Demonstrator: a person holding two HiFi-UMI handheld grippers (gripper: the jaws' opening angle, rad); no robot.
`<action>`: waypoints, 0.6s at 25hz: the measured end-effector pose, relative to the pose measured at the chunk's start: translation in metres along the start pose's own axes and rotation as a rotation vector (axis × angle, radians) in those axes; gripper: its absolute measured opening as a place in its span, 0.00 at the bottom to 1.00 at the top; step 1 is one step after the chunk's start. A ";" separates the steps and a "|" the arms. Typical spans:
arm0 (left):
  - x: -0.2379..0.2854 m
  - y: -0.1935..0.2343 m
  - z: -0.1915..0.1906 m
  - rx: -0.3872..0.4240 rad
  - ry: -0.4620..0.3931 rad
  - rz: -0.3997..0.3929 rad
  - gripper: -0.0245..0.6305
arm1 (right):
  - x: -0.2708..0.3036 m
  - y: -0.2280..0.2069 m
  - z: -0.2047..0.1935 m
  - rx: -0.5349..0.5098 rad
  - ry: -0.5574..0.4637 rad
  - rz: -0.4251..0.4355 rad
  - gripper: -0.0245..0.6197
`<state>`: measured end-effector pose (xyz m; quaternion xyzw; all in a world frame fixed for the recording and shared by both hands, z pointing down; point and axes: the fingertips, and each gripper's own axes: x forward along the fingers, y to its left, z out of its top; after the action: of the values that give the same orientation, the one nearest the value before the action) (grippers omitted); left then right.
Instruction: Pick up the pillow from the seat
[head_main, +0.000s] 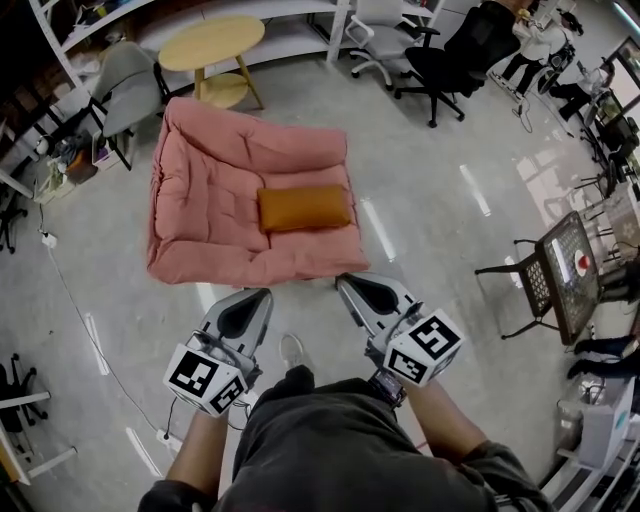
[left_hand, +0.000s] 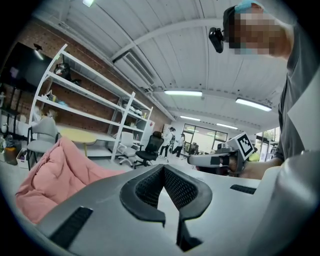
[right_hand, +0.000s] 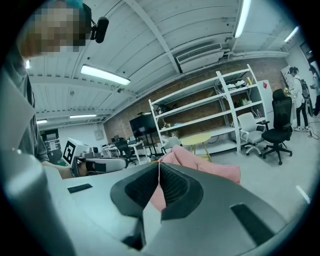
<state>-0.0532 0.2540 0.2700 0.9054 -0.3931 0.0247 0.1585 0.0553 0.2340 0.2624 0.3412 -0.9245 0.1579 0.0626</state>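
While the orange-brown rectangular stuffed pillow (head_main: 305, 208) lies flat on the seat pad of the pink quilted floor lounger (head_main: 200, 170), between its back cushion and its front roll, both tools hang well apart from it over the polished grey floor (head_main: 440, 250).

Left gripper (head_main: 258, 297): jaws pressed together, nothing between them. Right gripper (head_main: 350, 283): same, tips closed on each other, empty.

The pillow looks light and soft, plump in the middle and thinner at the edge seams. It will likely sag and fold if lifted from one end. The cover could be smooth leatherette or cloth; the head view is too distant to tell, so some slip is possible.

Judgement: the best hold is a pinch on a corner or along a short-end seam, where the jaws can bite a thin fold. One gripper per short end would carry it level. The centre looks too thick for these jaws, and they must spread before the reach. The pillow is not fragile, and the lounger under it is soft, so pressing down to get a bite risks little.
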 end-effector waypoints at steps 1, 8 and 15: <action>0.004 0.010 0.003 0.003 0.003 -0.003 0.04 | 0.010 -0.005 0.004 -0.004 -0.002 -0.005 0.06; 0.033 0.062 0.010 -0.010 0.028 -0.012 0.04 | 0.059 -0.040 0.014 0.009 0.008 -0.038 0.06; 0.068 0.101 0.011 -0.023 0.060 -0.014 0.04 | 0.099 -0.086 0.018 0.013 0.026 -0.061 0.06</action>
<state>-0.0801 0.1383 0.2976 0.9052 -0.3819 0.0461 0.1809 0.0364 0.1060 0.2892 0.3676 -0.9117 0.1665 0.0770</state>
